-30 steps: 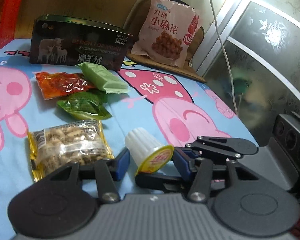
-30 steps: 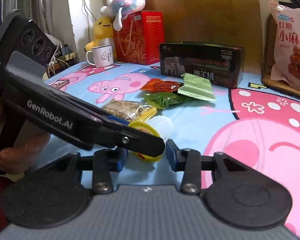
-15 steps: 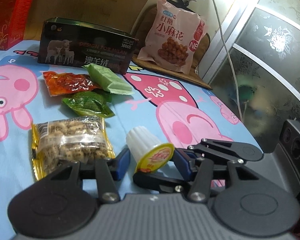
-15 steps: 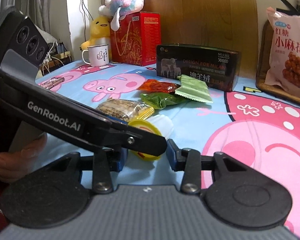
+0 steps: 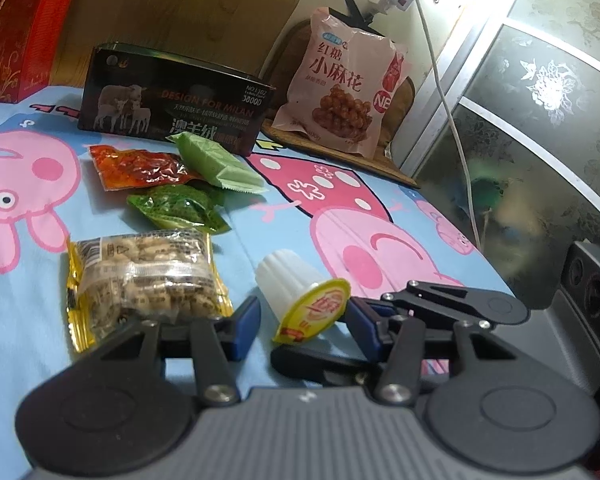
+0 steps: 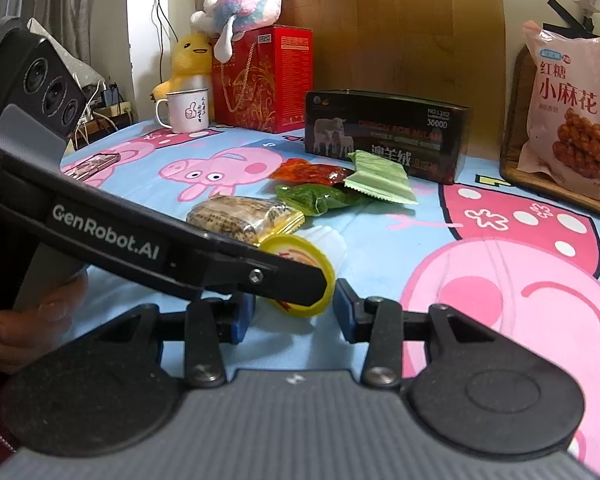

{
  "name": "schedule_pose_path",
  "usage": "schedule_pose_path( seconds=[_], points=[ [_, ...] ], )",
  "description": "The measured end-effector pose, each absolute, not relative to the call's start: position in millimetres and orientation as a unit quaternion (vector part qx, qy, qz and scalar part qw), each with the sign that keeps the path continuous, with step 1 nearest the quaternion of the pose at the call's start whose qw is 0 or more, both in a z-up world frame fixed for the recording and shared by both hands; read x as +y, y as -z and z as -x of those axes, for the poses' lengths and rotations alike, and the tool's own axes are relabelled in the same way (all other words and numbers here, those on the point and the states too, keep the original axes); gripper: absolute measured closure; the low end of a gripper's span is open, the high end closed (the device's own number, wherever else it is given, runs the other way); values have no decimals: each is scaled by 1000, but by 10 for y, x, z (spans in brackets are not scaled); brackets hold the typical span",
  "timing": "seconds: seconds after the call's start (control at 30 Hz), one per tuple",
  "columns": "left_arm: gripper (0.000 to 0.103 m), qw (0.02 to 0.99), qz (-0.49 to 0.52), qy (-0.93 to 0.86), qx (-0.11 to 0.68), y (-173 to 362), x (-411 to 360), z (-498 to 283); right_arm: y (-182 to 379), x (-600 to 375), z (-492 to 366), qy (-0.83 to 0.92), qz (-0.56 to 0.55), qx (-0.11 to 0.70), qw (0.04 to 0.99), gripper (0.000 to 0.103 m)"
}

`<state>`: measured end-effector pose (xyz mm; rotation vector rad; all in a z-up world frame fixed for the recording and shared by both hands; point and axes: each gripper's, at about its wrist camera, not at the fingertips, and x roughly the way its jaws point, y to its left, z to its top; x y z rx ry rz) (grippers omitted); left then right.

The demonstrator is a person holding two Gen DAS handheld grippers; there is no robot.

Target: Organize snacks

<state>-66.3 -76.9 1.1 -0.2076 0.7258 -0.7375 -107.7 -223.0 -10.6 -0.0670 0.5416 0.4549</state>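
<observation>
A white jelly cup [image 5: 288,286] with a yellow lid [image 6: 296,258] lies on its side on the pig-print cloth [image 5: 20,320]. My left gripper [image 5: 302,322] is open, its blue pads on either side of the cup with small gaps. My right gripper [image 6: 294,312] comes in from the right; its jaws are opening, and the lid sits just ahead of its pads without being pressed. In the right wrist view the left gripper's finger crosses in front of the lid. Behind the cup lie a peanut pack [image 5: 144,276], a dark green pack [image 5: 176,212], a red pack [image 5: 140,168] and a pale green wafer [image 5: 216,164].
A black tin box [image 5: 172,108] stands behind the snacks, and a pink snack bag [image 5: 348,92] leans on a wooden board at the back right. In the far left corner are a red gift box [image 6: 260,80], a white mug [image 6: 188,110] and plush toys. A hand [image 6: 28,320] holds the left gripper.
The right gripper's pads have spread a little wider. Both views have tilted slightly upward. The jelly cup has stayed where it lay.
</observation>
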Motion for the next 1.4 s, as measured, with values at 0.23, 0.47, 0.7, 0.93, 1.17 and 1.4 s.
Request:
schedule_pose_path(
  seconds=[0.23, 0.47, 0.7, 0.93, 1.17, 1.4],
  points=[
    [53, 861, 122, 357, 341, 19, -710, 674, 109, -2234, 1078, -231, 36, 264, 936, 49],
    [50, 862, 122, 359, 337, 22, -710, 682, 107, -2276, 1066, -236, 23, 265, 935, 49],
    [48, 860, 126, 362, 338, 21, -700, 665, 112, -2342, 1026, -244, 9, 267, 932, 48],
    [48, 860, 126, 363, 337, 21, -694, 661, 115, -2367, 1016, -247, 5, 267, 932, 48],
    [48, 863, 120, 361, 333, 18, -704, 672, 118, -2370, 1000, -244, 11, 268, 932, 45],
    [23, 867, 113, 361, 325, 5, -702, 691, 129, -2276, 965, -227, 51, 287, 929, 7]
  ],
)
